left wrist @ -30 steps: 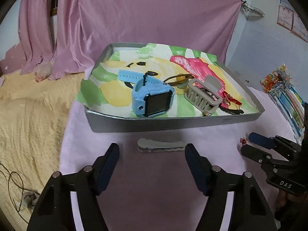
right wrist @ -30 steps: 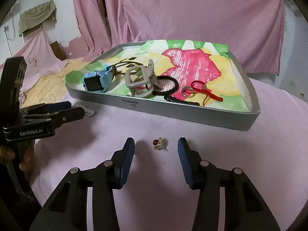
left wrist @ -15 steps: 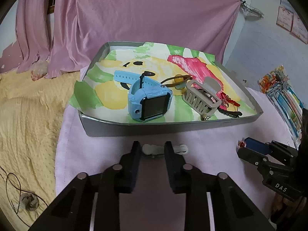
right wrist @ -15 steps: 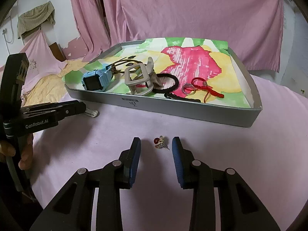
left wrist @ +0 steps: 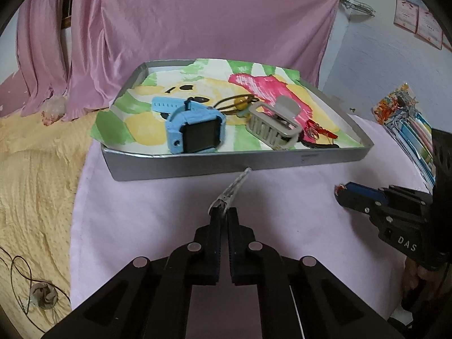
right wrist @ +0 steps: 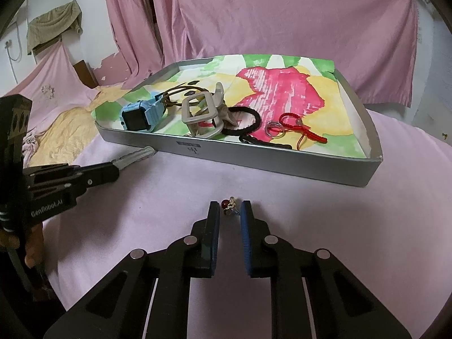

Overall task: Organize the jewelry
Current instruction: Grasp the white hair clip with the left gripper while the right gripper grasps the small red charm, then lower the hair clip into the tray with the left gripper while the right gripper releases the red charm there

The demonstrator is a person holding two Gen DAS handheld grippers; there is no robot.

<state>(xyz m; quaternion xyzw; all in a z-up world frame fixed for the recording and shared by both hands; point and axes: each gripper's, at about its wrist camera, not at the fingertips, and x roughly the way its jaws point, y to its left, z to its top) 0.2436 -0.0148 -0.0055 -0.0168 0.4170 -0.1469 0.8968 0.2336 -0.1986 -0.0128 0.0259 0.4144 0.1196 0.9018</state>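
Two grippers at bottom centre: the left (left wrist: 224, 212) pinches a hair clip (left wrist: 233, 189); the right (right wrist: 230, 212), narrowly open, flanks an earring (right wrist: 229, 205).

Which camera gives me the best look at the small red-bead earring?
The right wrist view: the earring lies on the pink cloth between the right gripper jaws, bead and gold part visible. The left wrist view shows only a red speck at that gripper's tip.

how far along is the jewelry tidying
Done: the blue watch, claw clip, black hair tie and red cord lie in the tray.
In hand: the left hand-held gripper grips the grey hair clip.
Left: the earring, between the right hand-held gripper fingers, not yet clamped.
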